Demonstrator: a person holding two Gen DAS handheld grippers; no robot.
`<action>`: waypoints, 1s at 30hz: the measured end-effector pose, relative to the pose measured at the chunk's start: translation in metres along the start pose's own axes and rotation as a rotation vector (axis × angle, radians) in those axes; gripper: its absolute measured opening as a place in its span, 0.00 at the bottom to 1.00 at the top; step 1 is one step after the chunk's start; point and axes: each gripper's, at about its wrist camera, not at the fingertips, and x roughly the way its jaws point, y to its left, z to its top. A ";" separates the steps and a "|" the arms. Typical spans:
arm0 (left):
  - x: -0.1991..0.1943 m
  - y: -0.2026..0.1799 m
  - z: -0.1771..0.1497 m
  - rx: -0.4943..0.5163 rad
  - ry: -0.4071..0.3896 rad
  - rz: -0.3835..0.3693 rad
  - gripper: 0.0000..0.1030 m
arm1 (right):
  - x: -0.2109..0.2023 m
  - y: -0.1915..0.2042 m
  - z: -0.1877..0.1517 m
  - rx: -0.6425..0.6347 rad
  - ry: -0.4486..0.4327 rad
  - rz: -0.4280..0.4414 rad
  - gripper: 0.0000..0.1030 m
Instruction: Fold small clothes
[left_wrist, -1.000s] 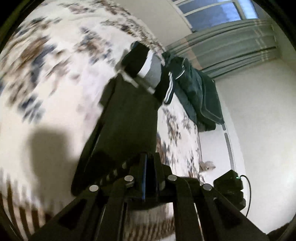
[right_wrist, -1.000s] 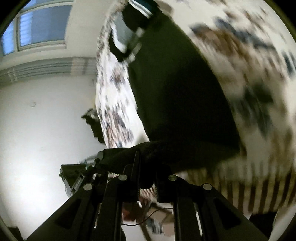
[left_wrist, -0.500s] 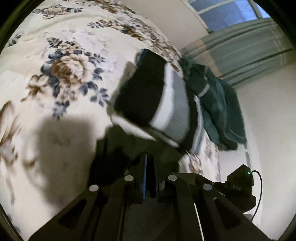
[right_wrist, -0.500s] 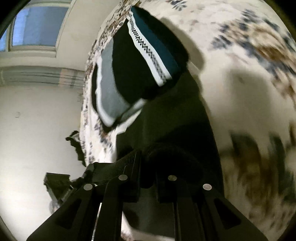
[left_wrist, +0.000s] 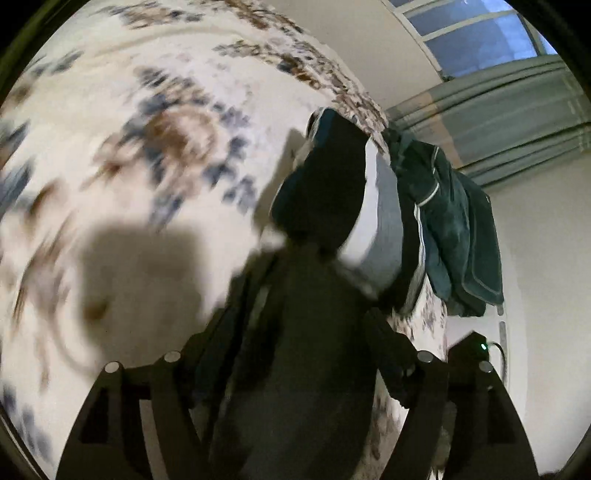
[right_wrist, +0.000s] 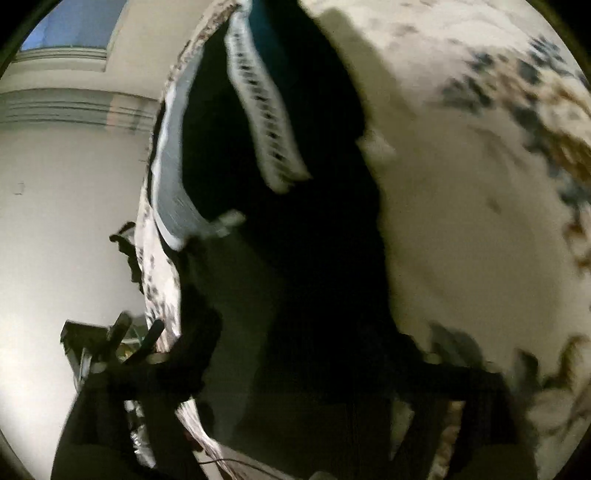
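Note:
A dark garment lies on the floral bedspread, its far end reaching a stack of folded clothes in black, white, grey and teal. My left gripper stands low over the garment's near end. Its jaws are opening, and the cloth lies loose between the spread fingers. In the right wrist view the same dark garment runs up to the folded stack with its patterned white band. My right gripper is also opening wide over it, with cloth between the fingers but not pinched.
A dark green jacket lies at the bed's far edge, under a curtain and window. A small black device with a green light sits beyond the bed edge, and a black stand by the white wall.
Both grippers were shut on the dark garment and carried it down toward the folded stack. Now both stand spread wide and the garment rests on the bed.

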 end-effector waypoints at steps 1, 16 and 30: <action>-0.009 0.005 -0.014 -0.014 -0.003 0.009 0.69 | 0.000 -0.007 -0.004 -0.001 0.021 -0.007 0.87; -0.001 0.058 -0.208 -0.414 -0.018 -0.089 0.70 | 0.075 -0.035 0.064 -0.090 0.213 0.138 0.93; 0.025 0.035 -0.142 -0.350 -0.115 -0.099 0.20 | 0.079 -0.029 0.034 -0.051 0.163 0.210 0.30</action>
